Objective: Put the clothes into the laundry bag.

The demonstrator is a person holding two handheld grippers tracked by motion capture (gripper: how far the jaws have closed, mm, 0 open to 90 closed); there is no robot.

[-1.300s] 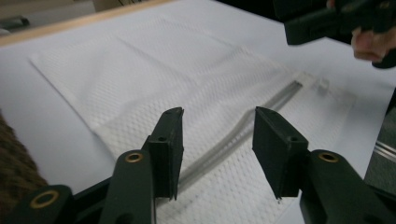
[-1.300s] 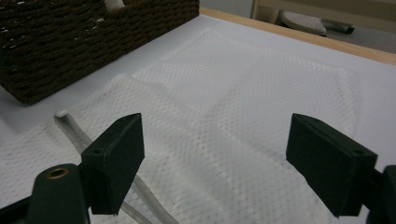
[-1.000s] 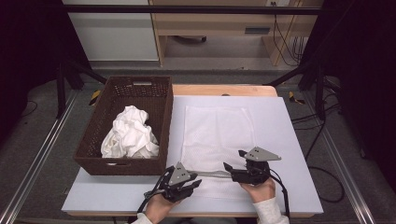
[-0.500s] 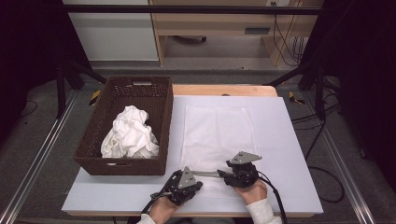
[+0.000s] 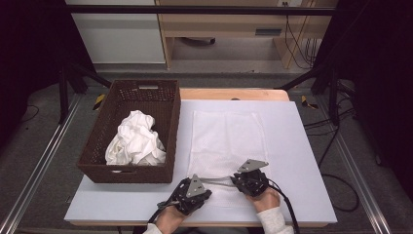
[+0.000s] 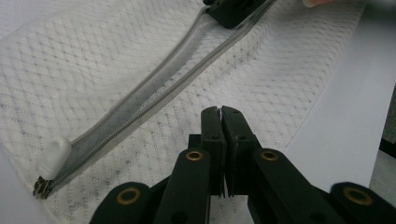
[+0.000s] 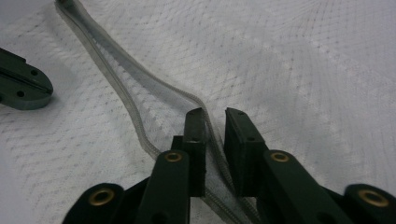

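A white mesh bag (image 5: 226,136) lies flat on the table, its zipper (image 5: 221,181) along the near edge. The zipper (image 6: 154,88) runs from its white pull (image 6: 55,153) up to my right gripper (image 6: 233,9). My left gripper (image 5: 208,185) (image 6: 219,111) rests on the mesh just below the zipper, its jaws pressed together on the fabric. My right gripper (image 5: 234,181) (image 7: 215,114) has just been closing its jaws, and one raised zipper tape (image 7: 140,98) runs between them. The tapes part there, showing a gap. The left gripper's jaw tip (image 7: 23,86) lies at the left.
A dark brown wicker basket (image 5: 127,95) stands at the table's left with a crumpled white cloth (image 5: 134,144) inside. The white table top (image 5: 297,146) ends just behind both hands. Cables and a metal frame surround the table.
My right gripper has shifted left and down onto the bag's near edge, and its jaws have narrowed around the zipper tape. The left gripper has stayed nearly in place.
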